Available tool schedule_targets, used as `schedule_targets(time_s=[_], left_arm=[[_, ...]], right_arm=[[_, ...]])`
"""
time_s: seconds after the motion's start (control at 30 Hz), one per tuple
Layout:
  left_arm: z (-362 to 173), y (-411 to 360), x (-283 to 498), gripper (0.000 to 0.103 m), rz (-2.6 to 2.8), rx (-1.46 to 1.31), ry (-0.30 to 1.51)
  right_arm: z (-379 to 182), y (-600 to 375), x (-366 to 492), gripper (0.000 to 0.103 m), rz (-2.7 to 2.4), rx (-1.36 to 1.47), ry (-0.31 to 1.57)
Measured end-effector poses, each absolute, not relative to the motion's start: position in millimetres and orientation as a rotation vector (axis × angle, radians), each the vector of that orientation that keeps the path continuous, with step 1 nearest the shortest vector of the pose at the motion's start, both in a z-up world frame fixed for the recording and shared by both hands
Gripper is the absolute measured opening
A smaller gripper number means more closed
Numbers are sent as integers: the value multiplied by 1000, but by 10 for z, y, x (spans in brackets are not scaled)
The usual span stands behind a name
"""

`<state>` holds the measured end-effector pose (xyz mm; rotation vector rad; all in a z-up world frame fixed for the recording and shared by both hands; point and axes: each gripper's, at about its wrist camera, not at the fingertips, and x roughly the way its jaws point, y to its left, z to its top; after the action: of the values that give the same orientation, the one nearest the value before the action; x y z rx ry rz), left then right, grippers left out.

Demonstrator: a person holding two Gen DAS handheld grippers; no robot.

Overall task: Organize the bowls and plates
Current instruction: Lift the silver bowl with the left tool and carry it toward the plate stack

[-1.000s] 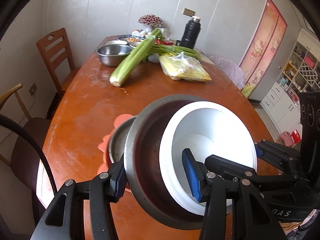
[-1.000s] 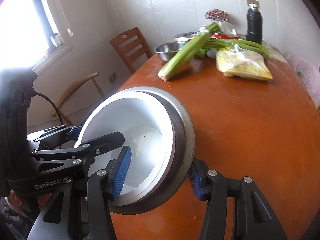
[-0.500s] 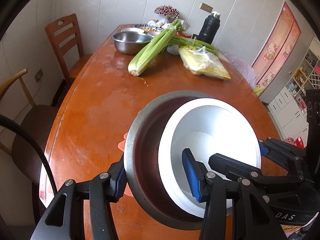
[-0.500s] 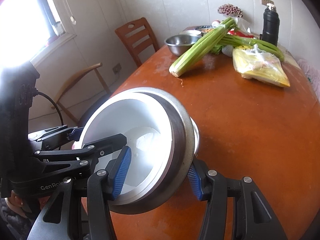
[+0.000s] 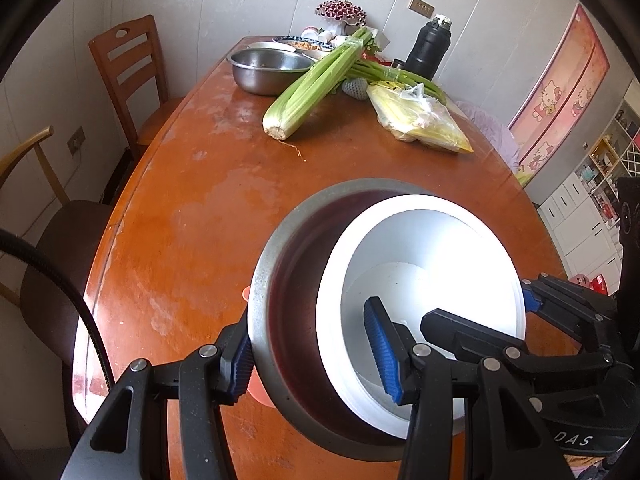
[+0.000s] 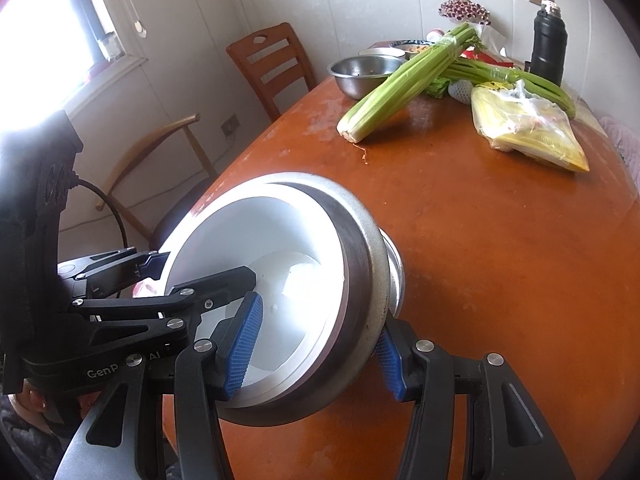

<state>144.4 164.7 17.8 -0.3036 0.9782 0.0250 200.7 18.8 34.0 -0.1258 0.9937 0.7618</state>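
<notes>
A steel bowl [image 5: 296, 320] with a white bowl [image 5: 420, 248] nested inside is tilted toward me above the near end of the orange table [image 5: 192, 208]. My left gripper [image 5: 310, 356] is shut on the stack's left rim, one pad outside the steel wall and one inside the white bowl. On the opposite rim my right gripper [image 6: 316, 350] is shut the same way. The steel bowl [image 6: 360, 280] and white bowl [image 6: 260, 248] fill the right wrist view. Behind the stack peeks a smaller steel rim [image 6: 394, 276], and a pink mat [image 5: 246, 294] shows under it.
At the table's far end lie another steel bowl [image 5: 268, 70], a celery bunch [image 5: 316, 80], a yellow plastic bag [image 5: 416, 120] and a black flask [image 5: 430, 48]. A wooden chair [image 5: 128, 72] and a second chair [image 5: 36, 216] stand along the left edge.
Both grippers carried the nested bowls forward and down over the small steel bowl on the pink mat, which is now almost hidden. Both grips are unchanged.
</notes>
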Motion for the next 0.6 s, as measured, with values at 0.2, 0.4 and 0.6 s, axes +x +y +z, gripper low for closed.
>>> schedule_targets(time_s=[0.2, 0.4, 0.6], left_arm=[[146, 1639, 1471, 50, 25, -305, 988], [116, 1656, 1480, 50, 32, -313, 993], [87, 1667, 1488, 50, 54, -303, 1007]], right_arm=[[300, 208, 2055, 56, 759, -126, 1008], [292, 230, 2060, 56, 758, -128, 1007], [270, 272, 2044, 56, 753, -149, 998]])
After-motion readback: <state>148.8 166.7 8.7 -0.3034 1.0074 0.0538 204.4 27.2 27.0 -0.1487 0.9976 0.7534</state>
